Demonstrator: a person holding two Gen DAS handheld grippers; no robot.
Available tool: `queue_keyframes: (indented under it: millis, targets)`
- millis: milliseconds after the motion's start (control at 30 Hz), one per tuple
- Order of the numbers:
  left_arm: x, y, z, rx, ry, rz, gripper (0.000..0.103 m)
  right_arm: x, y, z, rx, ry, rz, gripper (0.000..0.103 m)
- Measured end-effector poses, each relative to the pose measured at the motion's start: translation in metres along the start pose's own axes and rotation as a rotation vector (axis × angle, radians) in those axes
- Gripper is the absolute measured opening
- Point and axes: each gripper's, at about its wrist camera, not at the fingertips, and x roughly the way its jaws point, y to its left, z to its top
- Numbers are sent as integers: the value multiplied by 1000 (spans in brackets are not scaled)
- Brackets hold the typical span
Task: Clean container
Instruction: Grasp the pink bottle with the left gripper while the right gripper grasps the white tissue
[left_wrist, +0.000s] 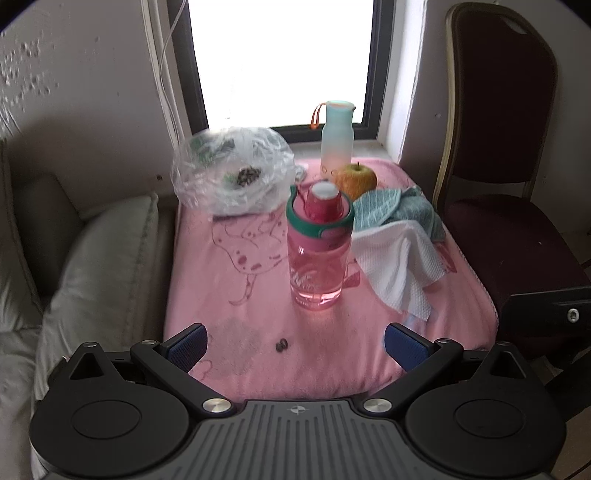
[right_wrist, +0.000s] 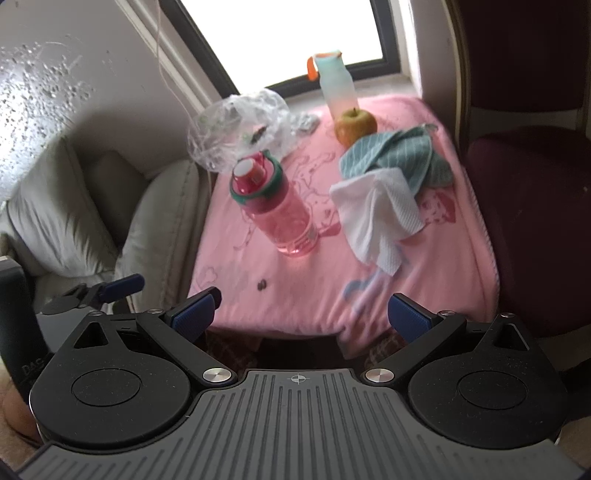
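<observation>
Pink bottle: stands upright in the middle of the left wrist frame, on the pink cloth; its lid with the green ring is on, and I judge this to be the container to clean. It is clear and looks empty, though the tint makes that hard to tell.
Left tongs: wide apart and holding nothing, at the bottom of the frame, squared up to the pink bottle but well short of it; probably lined up to steady it.
Right tongs: also wide and empty, low in the right wrist frame over the near edge of the cloth; the white towel lies ahead, right of centre, so likely the wiping tool to fetch.
Green striped cloth: bunched behind the white towel, touching it, a likely spare.
Pale bottle: upright in the upper centre by the window, capped, contents not visible.
Apple: just in front of the pale bottle, clear of the work.
Plastic bag: crumpled at upper left of centre, something dark and green inside, too blurred to name.
Two dark bits: loose on the cloth between the left tongs and the bottle.
</observation>
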Motion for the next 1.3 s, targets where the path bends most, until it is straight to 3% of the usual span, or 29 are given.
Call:
queue_keyframes:
  millis: [200, 333, 433, 633, 733, 900, 1100, 1300]
  targets:
    - [32, 10, -10, 6, 10, 28, 102, 29, -9, -2, 39, 35, 12, 102]
    - [49, 14, -16, 36, -39, 21, 102, 52, -17, -5, 56, 41, 23, 102]
    - [62, 17, -25, 66, -97, 4, 102, 67, -23, -10, 40, -10, 5, 102]
    - [91, 21, -35, 46, -119, 5, 102, 94, -38, -23, -14, -160, -61, 102]
    - [107, 20, -39, 45, -87, 26, 102, 110, -50, -29, 18, -199, -56, 102]
    - [127, 27, -43, -38, -49, -23, 102, 129, -64, -40, -17, -312, -60, 102]
    - [140, 25, -43, 4, -136, -45, 102, 143, -72, -40, -135, -410, -57, 100]
    - [161, 21, -35, -17, -104, -59, 102, 166, -87, -13, -62, -391, -73, 100]
